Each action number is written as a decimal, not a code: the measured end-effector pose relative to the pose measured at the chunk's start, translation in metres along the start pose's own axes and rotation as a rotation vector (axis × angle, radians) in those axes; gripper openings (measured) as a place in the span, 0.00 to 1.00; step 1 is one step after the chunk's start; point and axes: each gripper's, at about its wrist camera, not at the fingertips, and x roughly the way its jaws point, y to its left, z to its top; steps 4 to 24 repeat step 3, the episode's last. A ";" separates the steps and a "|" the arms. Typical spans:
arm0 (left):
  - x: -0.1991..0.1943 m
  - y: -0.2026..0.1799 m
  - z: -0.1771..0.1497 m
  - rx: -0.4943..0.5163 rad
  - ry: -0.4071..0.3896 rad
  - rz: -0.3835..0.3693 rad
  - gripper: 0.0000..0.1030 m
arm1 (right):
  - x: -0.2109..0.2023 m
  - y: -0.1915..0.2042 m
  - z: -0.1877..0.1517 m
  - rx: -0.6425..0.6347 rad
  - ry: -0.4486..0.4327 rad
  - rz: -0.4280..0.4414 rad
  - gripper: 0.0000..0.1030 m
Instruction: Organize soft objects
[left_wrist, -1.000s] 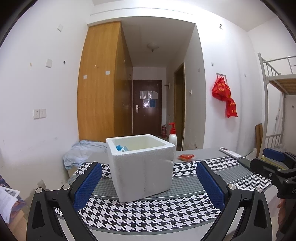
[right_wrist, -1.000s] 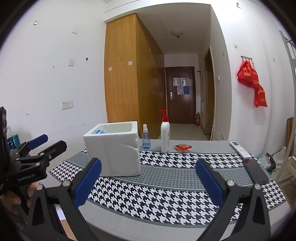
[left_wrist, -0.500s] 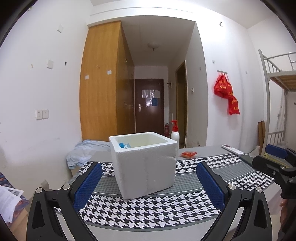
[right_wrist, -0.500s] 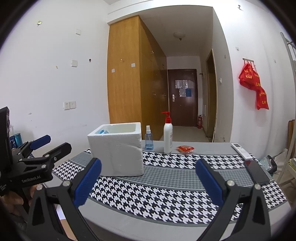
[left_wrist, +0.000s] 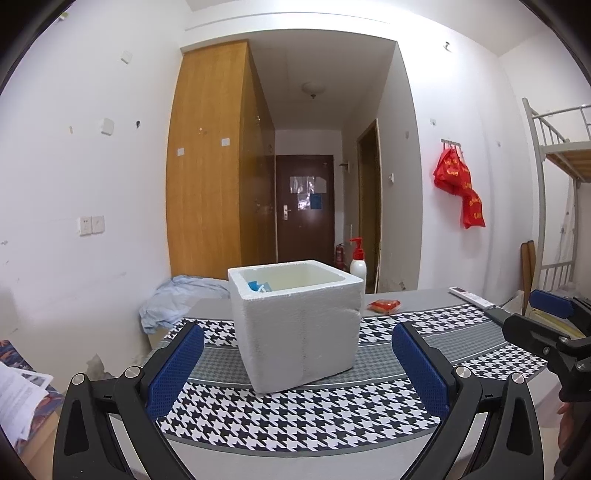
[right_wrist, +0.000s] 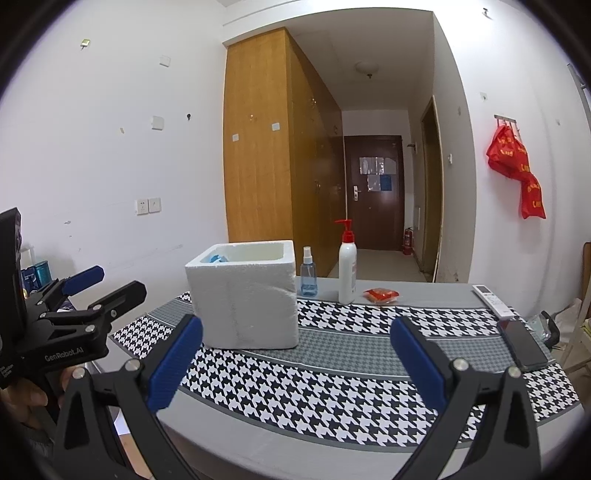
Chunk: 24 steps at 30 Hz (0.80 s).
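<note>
Both tools hang above the near edge of the desk (right_wrist: 258, 435) with nothing between their blue pads: the left tool (left_wrist: 297, 363) stands wide apart facing the white foam box (left_wrist: 299, 325), and the right tool (right_wrist: 295, 363) is spread just as wide, looking over the houndstooth cloth (right_wrist: 351, 384) toward the far end.

The foam box sits upright on the cloth, lid off. Something blue and white (left_wrist: 258, 286) shows just over its rim at the near-left inner corner; it may be a soft item already dropped in, though too little of it shows to be sure.

Outside the box, a small red packet (right_wrist: 381, 295) lies on the bare grey desk, beside the pump bottle (right_wrist: 347, 266) and well apart from the box. A pale blue cloth (left_wrist: 181, 299) is heaped past the desk's far left end.

By my reading the sorting is partly done: at least the red packet, and perhaps the blue cloth, are left to collect.
</note>
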 end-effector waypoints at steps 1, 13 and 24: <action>0.001 -0.001 0.000 0.003 0.000 -0.001 0.99 | 0.000 0.000 0.000 -0.001 0.000 0.000 1.00; 0.001 -0.002 0.000 0.008 0.001 0.003 0.99 | 0.001 0.000 0.000 -0.001 0.002 -0.001 1.00; 0.001 -0.002 0.000 0.008 0.001 0.003 0.99 | 0.001 0.000 0.000 -0.001 0.002 -0.001 1.00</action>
